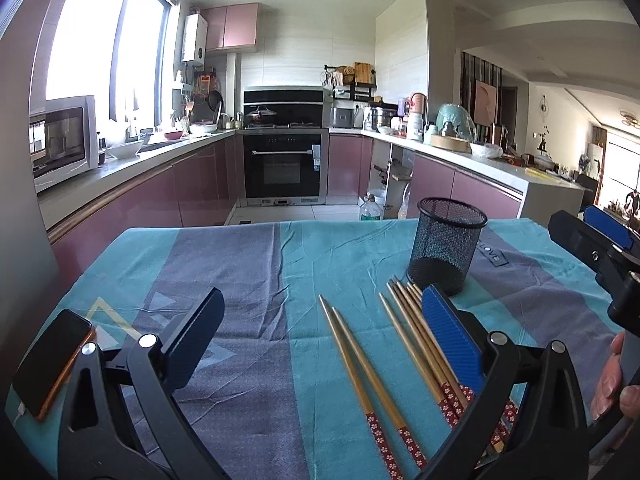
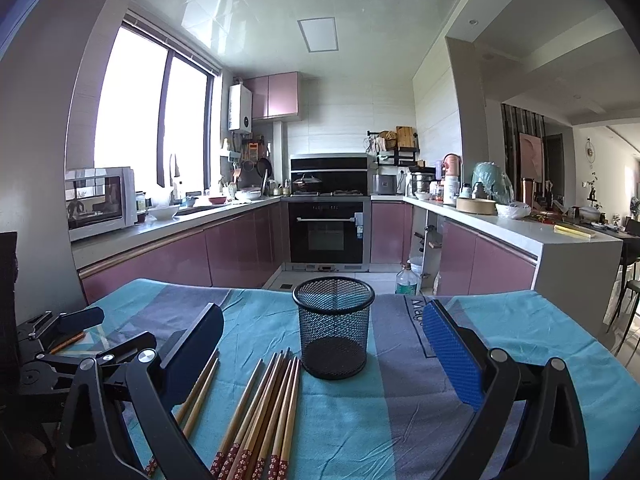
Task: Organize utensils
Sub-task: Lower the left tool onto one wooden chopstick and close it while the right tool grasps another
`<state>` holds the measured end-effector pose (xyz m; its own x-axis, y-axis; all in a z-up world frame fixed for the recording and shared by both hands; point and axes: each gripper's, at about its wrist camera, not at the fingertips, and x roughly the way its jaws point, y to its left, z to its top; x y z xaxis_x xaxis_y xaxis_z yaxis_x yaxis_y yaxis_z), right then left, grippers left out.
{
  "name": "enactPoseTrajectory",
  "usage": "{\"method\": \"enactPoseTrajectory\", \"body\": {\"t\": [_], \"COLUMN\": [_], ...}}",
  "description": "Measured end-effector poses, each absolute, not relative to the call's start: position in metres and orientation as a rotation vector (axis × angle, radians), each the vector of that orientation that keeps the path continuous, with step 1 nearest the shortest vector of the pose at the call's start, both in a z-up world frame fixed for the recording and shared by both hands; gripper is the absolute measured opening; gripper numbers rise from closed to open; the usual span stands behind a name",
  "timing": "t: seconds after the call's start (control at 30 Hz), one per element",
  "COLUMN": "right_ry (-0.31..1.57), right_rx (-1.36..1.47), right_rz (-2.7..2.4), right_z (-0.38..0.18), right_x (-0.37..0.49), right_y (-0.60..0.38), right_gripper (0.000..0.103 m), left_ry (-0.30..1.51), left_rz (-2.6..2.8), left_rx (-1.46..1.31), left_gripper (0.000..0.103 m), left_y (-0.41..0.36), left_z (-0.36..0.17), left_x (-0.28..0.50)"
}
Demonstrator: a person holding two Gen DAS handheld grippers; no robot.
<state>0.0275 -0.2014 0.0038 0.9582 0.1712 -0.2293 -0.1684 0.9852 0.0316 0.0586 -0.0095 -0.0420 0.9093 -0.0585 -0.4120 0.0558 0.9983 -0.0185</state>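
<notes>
Nothing has been sorted yet: the mesh cup stands empty on the tablecloth. In front of the cup a bundle of chopsticks is laid, about six as far as can be counted, with one pair of chopsticks left of it. The left gripper and the right gripper are held spread, with nothing gripped.

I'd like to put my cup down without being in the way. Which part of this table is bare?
The cloth to the right of the mesh cup lies bare, out to the table's right edge. The left-middle stretch between the phone and the loose pair of chopsticks is also free. It is crowded in front of the cup, where the chopstick bundle lies.
</notes>
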Motion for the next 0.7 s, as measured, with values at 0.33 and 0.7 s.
{"method": "enactPoseTrajectory", "body": {"t": [0.33, 0.7], "right_ry": [0.527, 0.776], "right_rx": [-0.026, -0.022], "right_rz": [0.260, 0.315], "right_z": [-0.036, -0.072], "right_x": [0.068, 0.106], "right_y": [-0.192, -0.192], "right_gripper": [0.092, 0.055], "left_ry": [0.615, 0.798], "left_rz": [-0.134, -0.182], "left_rx": [-0.015, 0.017], "left_gripper": [0.077, 0.056], "left_y": [-0.001, -0.009], "left_z": [-0.075, -0.105], "left_x": [0.095, 0.132]}}
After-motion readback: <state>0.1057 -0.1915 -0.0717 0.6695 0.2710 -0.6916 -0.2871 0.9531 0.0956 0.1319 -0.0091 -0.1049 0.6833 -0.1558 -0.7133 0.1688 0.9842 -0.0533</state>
